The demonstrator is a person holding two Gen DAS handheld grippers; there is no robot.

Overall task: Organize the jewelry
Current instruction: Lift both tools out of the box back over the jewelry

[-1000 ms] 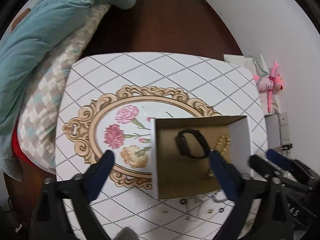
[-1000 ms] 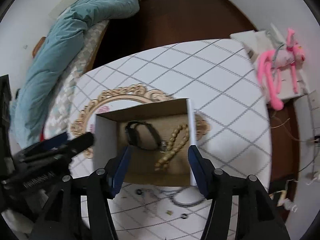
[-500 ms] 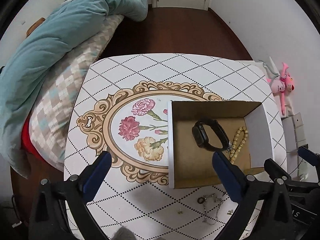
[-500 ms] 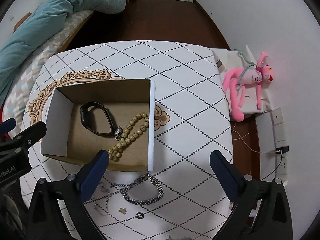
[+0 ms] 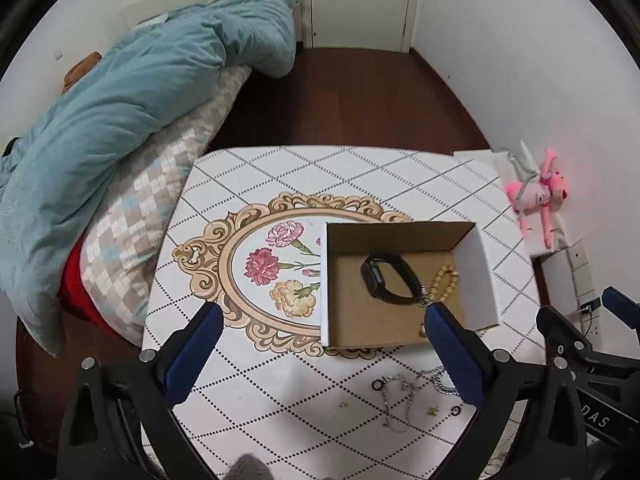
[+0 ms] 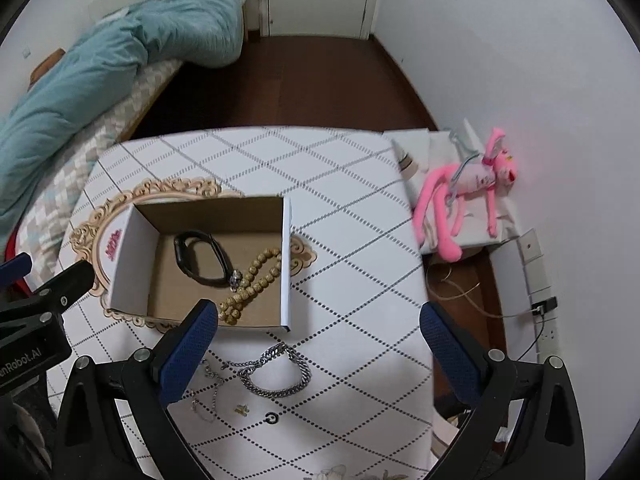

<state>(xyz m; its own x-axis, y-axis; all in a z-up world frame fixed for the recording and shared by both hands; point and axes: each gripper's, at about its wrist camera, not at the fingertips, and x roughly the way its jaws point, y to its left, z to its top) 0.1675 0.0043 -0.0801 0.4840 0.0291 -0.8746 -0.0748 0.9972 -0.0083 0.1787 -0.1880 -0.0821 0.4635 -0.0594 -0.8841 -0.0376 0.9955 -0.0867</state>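
Note:
An open cardboard box [image 6: 120,264] [image 5: 484,276] sits on the patterned table [image 6: 340,184]. Inside lie a black watch band [image 6: 200,258] [image 5: 388,278] and a tan bead bracelet [image 6: 252,280] [image 5: 444,280]. In front of the box, loose on the table, are a silver chain bracelet [image 6: 276,374], thin chains [image 5: 394,400] and small earrings [image 6: 242,410]. My right gripper [image 6: 318,322] hangs open above the silver chain with nothing between its fingers. The left gripper [image 5: 320,320] is open too, over the box's near left corner, and holds nothing.
A bed with a teal duvet [image 5: 120,120] borders the table's left side. A pink plush toy [image 6: 468,184] lies on a low white stand by the right wall. Dark wooden floor [image 5: 352,100] and a white door lie beyond the table.
The right gripper's jaws opened wide and both grippers pulled back and up from the box. The bead bracelet now lies free in the box, and the loose jewelry has come into view.

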